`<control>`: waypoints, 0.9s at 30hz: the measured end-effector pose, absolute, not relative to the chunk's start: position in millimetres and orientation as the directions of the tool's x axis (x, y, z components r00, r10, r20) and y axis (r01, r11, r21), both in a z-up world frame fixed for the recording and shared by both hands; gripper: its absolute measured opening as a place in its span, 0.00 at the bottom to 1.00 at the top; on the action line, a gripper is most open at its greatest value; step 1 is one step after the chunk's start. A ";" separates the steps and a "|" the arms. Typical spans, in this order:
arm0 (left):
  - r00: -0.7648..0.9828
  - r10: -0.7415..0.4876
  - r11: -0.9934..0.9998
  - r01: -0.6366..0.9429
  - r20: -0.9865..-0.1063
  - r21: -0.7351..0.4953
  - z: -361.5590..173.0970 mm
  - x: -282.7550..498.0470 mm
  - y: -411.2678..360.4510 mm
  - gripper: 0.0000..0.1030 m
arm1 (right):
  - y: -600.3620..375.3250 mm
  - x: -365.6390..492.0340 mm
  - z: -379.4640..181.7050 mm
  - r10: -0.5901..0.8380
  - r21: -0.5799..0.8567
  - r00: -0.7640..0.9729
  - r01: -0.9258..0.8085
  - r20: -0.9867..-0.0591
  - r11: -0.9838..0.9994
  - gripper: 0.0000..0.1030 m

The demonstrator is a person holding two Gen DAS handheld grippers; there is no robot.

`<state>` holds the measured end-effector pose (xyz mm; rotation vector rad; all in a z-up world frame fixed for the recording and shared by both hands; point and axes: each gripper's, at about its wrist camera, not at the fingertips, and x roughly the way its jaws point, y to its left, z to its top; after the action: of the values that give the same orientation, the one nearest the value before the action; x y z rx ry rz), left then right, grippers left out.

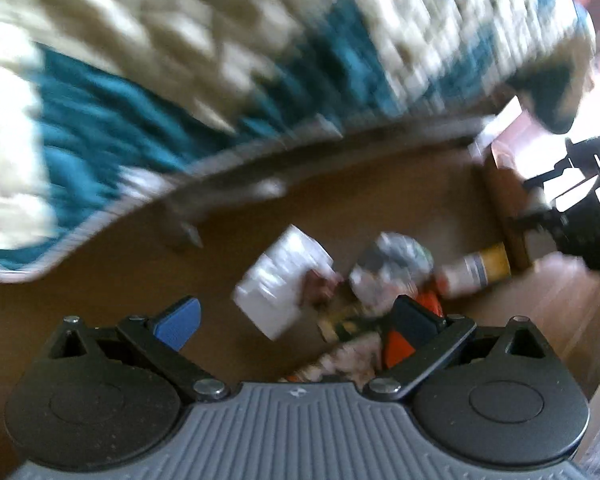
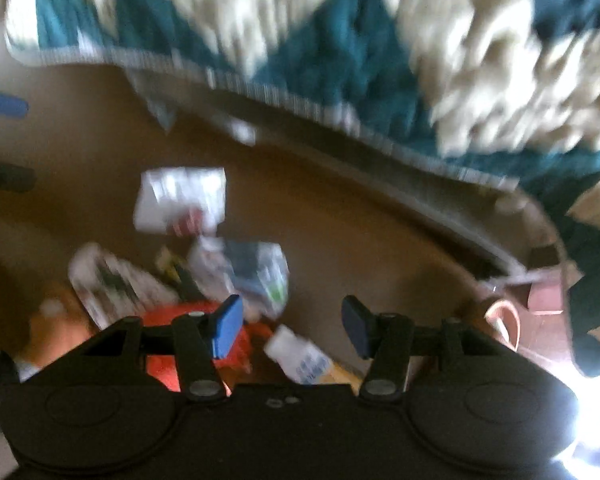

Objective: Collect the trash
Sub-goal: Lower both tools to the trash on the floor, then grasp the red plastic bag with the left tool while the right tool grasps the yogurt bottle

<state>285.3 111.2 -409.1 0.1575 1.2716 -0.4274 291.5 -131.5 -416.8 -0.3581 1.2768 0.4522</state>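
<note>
Both views are motion-blurred. Trash lies in a pile on the brown floor: a white paper packet (image 1: 284,280) (image 2: 182,198), a crumpled clear plastic wrapper (image 1: 392,268) (image 2: 244,276), an orange wrapper (image 1: 400,340) (image 2: 168,344), and a small bottle with a white and yellow body (image 1: 476,272) (image 2: 304,360). My left gripper (image 1: 296,320) hangs open above the pile, nothing between its fingers. My right gripper (image 2: 292,330) is also open and empty, over the bottle. The left gripper's blue finger (image 2: 2,104) shows at the right wrist view's left edge.
A bed with a teal and cream blanket (image 1: 180,60) (image 2: 340,40) fills the top of both views, its edge overhanging the floor. A brown wooden leg (image 1: 504,208) stands near the pile. The right gripper (image 1: 580,200) appears dark at the left wrist view's right edge.
</note>
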 end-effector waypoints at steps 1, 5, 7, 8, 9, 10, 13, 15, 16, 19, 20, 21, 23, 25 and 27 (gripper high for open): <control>0.196 -0.234 0.896 0.423 -0.952 -0.133 -421.4 283.4 101.8 1.00 | -133.0 291.2 -426.8 0.109 -0.013 0.205 -0.514 -0.973 0.858 0.52; 0.094 -0.247 0.838 0.521 -0.964 -0.164 -463.4 279.1 68.9 1.00 | -142.2 292.6 -472.2 0.055 -0.008 0.108 -0.513 -0.993 0.859 0.52; 0.052 -0.247 0.805 0.567 -0.968 -0.175 -483.4 276.1 51.4 1.00 | -142.4 290.1 -489.9 0.039 -0.009 0.076 -0.540 -0.996 0.842 0.52; 0.034 -0.250 0.791 0.584 -0.968 -0.184 -493.0 275.1 42.6 1.00 | -142.1 288.8 -498.8 0.030 -0.009 0.062 -0.557 -0.998 0.830 0.52; 0.012 -0.255 0.777 0.597 -0.967 -0.197 -502.4 273.8 33.5 1.00 | -141.8 287.3 -507.4 0.021 -0.012 0.049 -0.575 -0.999 0.818 0.52; -0.014 -0.258 0.765 0.607 -0.966 -0.213 -511.8 273.2 25.8 1.00 | -143.0 286.2 -514.9 0.013 -0.009 0.033 -0.591 -0.999 0.807 0.52; -0.093 -0.263 0.712 0.653 -0.960 -0.258 -536.7 263.7 1.4 1.00 | -141.0 283.5 -541.1 -0.024 -0.009 -0.014 -0.648 -1.000 0.761 0.52; -0.133 -0.256 0.688 0.671 -0.958 -0.277 -549.0 257.3 -9.8 0.99 | -140.8 280.4 -554.2 -0.043 -0.009 -0.033 -0.684 -0.999 0.729 0.52; -0.154 -0.255 0.684 0.670 -0.955 -0.291 -555.5 254.4 -13.3 0.99 | -140.0 279.2 -561.0 -0.054 -0.014 -0.035 -0.700 -0.998 0.714 0.52; -0.184 -0.239 0.708 0.639 -0.953 -0.301 -571.7 251.2 -16.2 0.96 | -137.3 277.1 -573.0 -0.074 -0.067 0.022 -0.731 -0.997 0.679 0.56; -0.201 -0.235 0.721 0.620 -0.951 -0.309 -577.1 251.2 -15.5 0.93 | -136.1 277.4 -575.6 -0.067 -0.081 0.049 -0.748 -0.997 0.659 0.56; -0.216 -0.226 0.734 0.603 -0.950 -0.312 -582.4 251.6 -14.5 0.89 | -134.9 278.1 -578.5 -0.066 -0.078 0.046 -0.756 -0.997 0.649 0.56; -0.232 -0.215 0.751 0.581 -0.949 -0.312 -589.7 252.3 -12.5 0.82 | -132.1 280.1 -586.2 -0.066 -0.063 0.027 -0.772 -0.997 0.632 0.54; -0.245 -0.209 0.757 0.573 -0.947 -0.315 -594.2 252.0 -11.1 0.68 | -128.0 278.2 -590.6 -0.072 -0.090 0.059 -0.795 -0.996 0.599 0.54; -0.257 -0.209 0.766 0.557 -0.944 -0.321 -595.9 252.3 -9.2 0.58 | -125.2 277.1 -596.1 -0.081 -0.102 0.067 -0.810 -0.994 0.577 0.54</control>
<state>252.3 -9.2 -595.9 0.2791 1.6824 -0.7437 277.1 -125.2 -596.1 -0.8212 1.4159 0.6550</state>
